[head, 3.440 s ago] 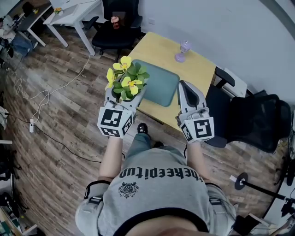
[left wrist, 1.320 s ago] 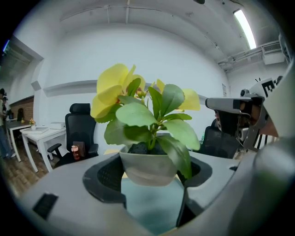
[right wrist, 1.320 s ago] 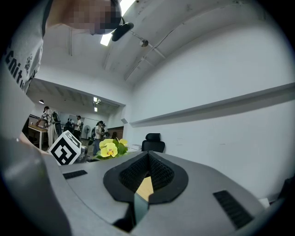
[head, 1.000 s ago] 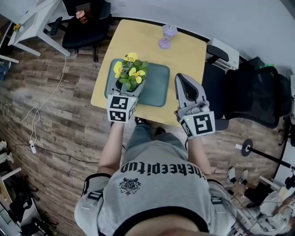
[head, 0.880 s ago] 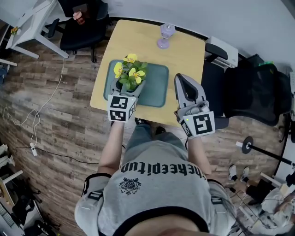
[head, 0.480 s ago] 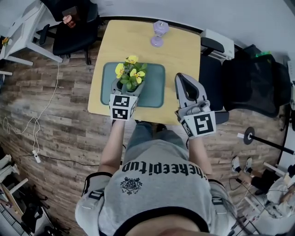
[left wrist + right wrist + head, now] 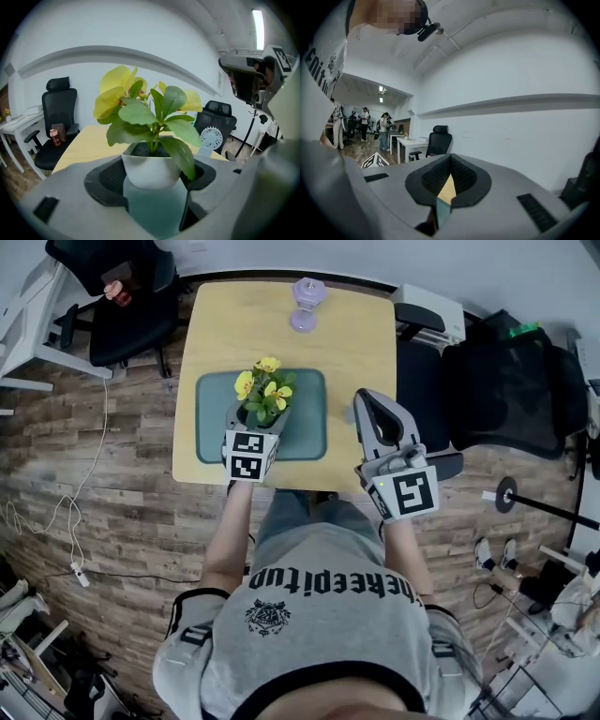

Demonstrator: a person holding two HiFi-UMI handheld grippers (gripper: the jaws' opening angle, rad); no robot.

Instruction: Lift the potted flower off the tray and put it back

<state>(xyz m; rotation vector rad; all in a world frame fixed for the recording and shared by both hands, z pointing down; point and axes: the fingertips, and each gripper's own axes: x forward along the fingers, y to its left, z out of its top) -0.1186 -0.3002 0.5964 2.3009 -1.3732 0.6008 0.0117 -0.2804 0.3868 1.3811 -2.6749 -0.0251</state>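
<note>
Your left gripper (image 7: 253, 423) has its jaws clamped on the white pot of the potted flower (image 7: 263, 395). The plant is upright over the middle of the teal tray (image 7: 305, 427); contact with the tray cannot be confirmed. Your right gripper (image 7: 366, 401) is closed to a sliver and empty, above the table (image 7: 347, 343) near its right front edge, beside the tray.
</note>
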